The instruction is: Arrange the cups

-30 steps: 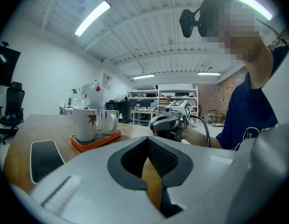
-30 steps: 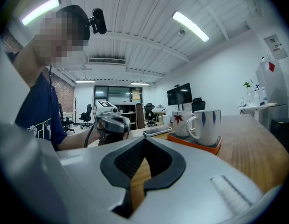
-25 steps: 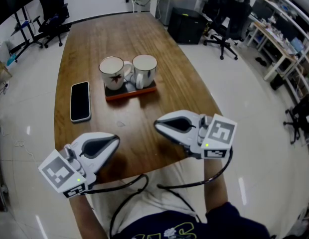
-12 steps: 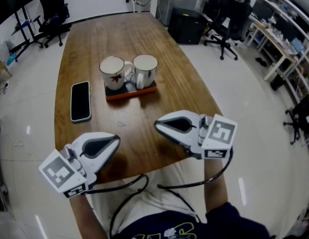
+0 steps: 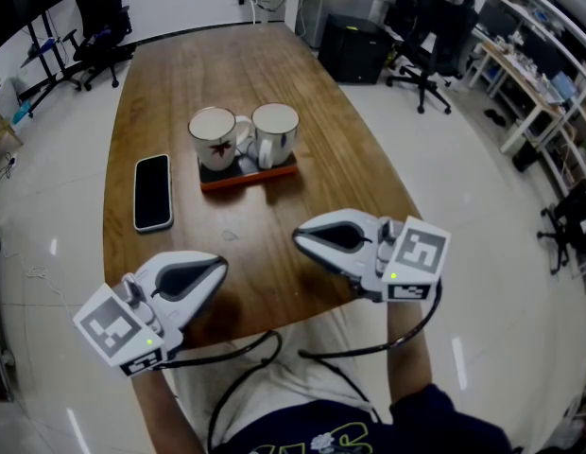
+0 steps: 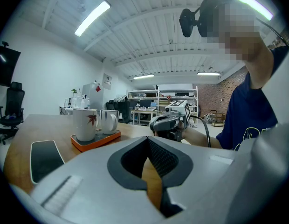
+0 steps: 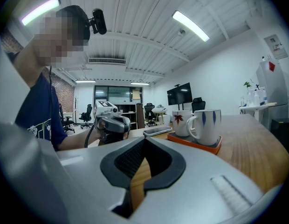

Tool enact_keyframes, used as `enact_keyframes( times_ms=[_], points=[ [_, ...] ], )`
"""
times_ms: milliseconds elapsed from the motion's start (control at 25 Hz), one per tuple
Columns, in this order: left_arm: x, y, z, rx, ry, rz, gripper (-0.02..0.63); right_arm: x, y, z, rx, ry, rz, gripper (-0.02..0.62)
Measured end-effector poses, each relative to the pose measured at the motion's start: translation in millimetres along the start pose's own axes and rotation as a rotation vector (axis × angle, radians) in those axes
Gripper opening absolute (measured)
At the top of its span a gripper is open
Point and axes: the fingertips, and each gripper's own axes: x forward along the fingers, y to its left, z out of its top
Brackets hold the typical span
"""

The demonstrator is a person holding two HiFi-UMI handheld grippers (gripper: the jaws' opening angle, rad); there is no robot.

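Nearest you: left gripper (image 5: 217, 269) and right gripper (image 5: 301, 239), both over the near edge of the table (image 5: 274, 74). On each the jaws are pressed together with nothing between them, tips angled in toward each other.

Mid-table, to your left: a phone (image 5: 152, 192) lying flat, its length running away from you. It is well apart from both grippers.

Beyond that: an orange tray (image 5: 246, 180) with its long side running across your view. Two cups stand upright on it, side by side and nearly touching: the leaf-print cup (image 5: 214, 138) on the left, the blue-marked cup (image 5: 275, 132) on the right.

What matters for the reach: the tray lies straight ahead, between your two grippers. Your right gripper looks the nearer one, with the blue-marked cup closest to it. You'd need to open the jaws before any grasp.
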Motion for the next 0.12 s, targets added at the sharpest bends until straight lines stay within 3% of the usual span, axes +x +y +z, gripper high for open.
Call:
enact_keyframes(
  times_ms=[120],
  points=[
    [-0.2, -0.2, 0.5, -0.001, -0.002, 0.000, 0.005, 0.0, 0.3, 0.3, 0.001, 0.000, 0.001, 0.005]
  ],
)
